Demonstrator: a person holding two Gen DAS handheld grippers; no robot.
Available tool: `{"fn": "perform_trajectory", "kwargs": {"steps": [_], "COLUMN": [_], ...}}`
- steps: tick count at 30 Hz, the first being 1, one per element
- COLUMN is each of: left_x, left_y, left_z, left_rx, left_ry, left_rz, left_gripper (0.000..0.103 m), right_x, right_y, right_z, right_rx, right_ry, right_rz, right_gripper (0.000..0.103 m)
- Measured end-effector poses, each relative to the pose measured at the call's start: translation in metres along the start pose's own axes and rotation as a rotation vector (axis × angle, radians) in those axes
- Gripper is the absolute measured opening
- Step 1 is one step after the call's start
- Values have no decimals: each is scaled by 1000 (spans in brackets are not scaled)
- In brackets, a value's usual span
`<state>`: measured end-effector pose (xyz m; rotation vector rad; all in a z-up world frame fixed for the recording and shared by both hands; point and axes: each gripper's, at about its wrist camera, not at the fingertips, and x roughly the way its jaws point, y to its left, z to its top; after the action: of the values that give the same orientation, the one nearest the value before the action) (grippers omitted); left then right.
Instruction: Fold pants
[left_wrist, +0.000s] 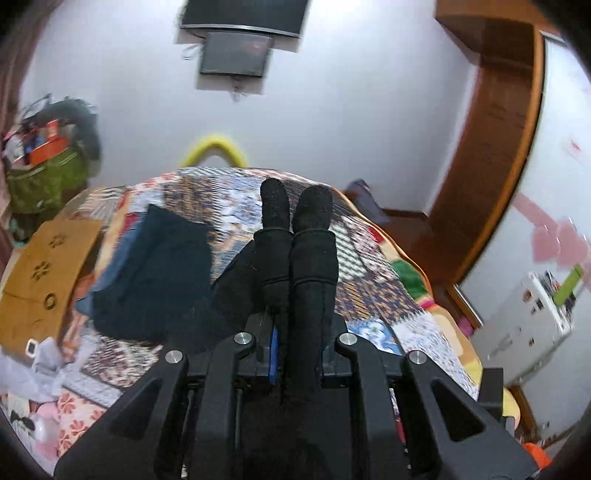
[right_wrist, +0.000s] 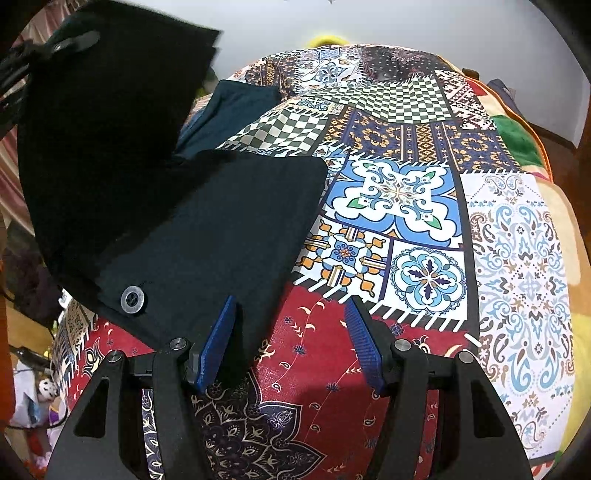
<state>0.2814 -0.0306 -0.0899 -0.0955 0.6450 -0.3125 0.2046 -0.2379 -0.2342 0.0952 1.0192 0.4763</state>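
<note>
Black pants (right_wrist: 207, 221) lie on the patchwork bedspread (right_wrist: 424, 206), waist end with a round button (right_wrist: 132, 298) near me. In the right wrist view one part of the pants (right_wrist: 103, 122) is lifted high at the left, where the left gripper (right_wrist: 22, 62) shows at the edge. My right gripper (right_wrist: 291, 325) is open, its blue pads (right_wrist: 218, 339) just above the spread, the left pad touching the pants' near edge. In the left wrist view my left gripper (left_wrist: 295, 206) is shut on black pants fabric (left_wrist: 310, 266) that wraps its fingers, raised above the bed.
A folded dark teal garment (left_wrist: 166, 266) lies on the bed's left side; it also shows in the right wrist view (right_wrist: 236, 107). A cardboard box (left_wrist: 44, 273) and clutter stand left of the bed. A wooden wardrobe (left_wrist: 491, 147) stands at the right.
</note>
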Motion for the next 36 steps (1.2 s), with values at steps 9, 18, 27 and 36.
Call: {"fn": "perform_trajectory", "kwargs": {"steps": [9, 18, 27, 36], "left_x": [40, 45, 11, 48], "left_y": [-55, -74, -71, 22], "left_z": [-49, -95, -74, -13], "left_rx": [150, 219, 254, 93], "left_ry": [182, 364, 253, 214], "left_rz": [-79, -137, -58, 140], "left_gripper": [14, 47, 91, 98], "right_x": [-1, -6, -16, -23], "right_y": [-1, 0, 1, -1], "right_z": [-2, -5, -6, -10], "right_rx": [11, 9, -13, 5], "right_ry": [-7, -18, -13, -14], "right_rz": [10, 9, -6, 3], "right_gripper": [57, 57, 58, 58]}}
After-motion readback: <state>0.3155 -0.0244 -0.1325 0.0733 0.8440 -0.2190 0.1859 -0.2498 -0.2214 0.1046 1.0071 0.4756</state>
